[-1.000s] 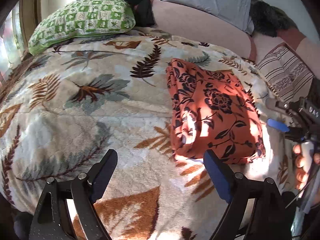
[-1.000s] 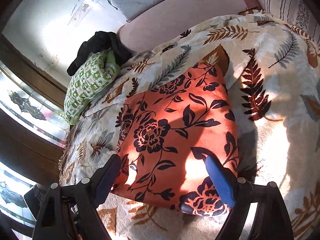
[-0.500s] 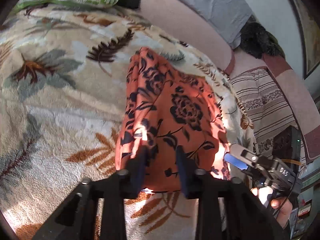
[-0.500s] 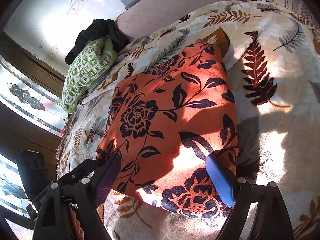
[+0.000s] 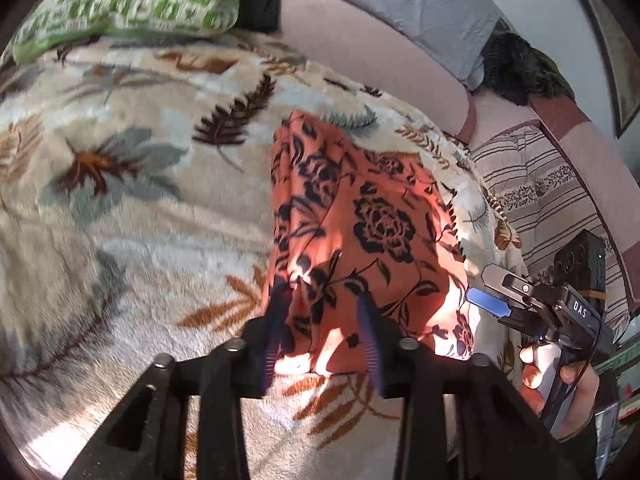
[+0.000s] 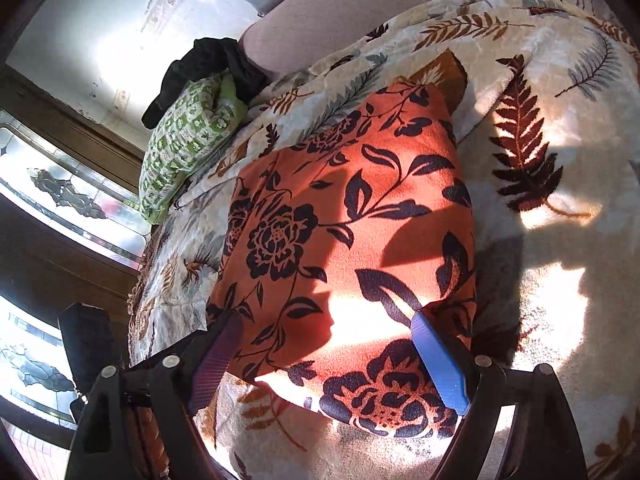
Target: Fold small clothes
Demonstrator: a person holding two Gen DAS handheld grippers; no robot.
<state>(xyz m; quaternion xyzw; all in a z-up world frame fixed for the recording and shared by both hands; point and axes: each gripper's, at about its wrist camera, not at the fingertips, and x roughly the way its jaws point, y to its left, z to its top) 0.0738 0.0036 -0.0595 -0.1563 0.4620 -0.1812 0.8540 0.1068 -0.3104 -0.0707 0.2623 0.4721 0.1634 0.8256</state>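
An orange garment with black flowers (image 5: 372, 216) lies folded on a leaf-patterned blanket (image 5: 132, 216). In the left wrist view my left gripper (image 5: 322, 308) has narrowed around the garment's near left corner, with cloth bunched between its blue pads. The right gripper (image 5: 490, 304) shows there at the garment's right edge. In the right wrist view the same garment (image 6: 344, 240) fills the middle, and my right gripper (image 6: 326, 344) is wide open with its fingers straddling the near edge, the blue right pad (image 6: 438, 364) resting on the cloth.
A green patterned pillow (image 5: 132, 4) and a black garment (image 6: 208, 68) lie at the far end of the bed. A pink bolster (image 5: 360, 48), a grey pillow (image 5: 412, 8) and a striped cushion (image 5: 532, 196) line the back. A window (image 6: 60, 208) is at left.
My left gripper moved right onto the garment's near corner and closed most of the way on it. The right gripper stayed open at the near edge and edged closer.
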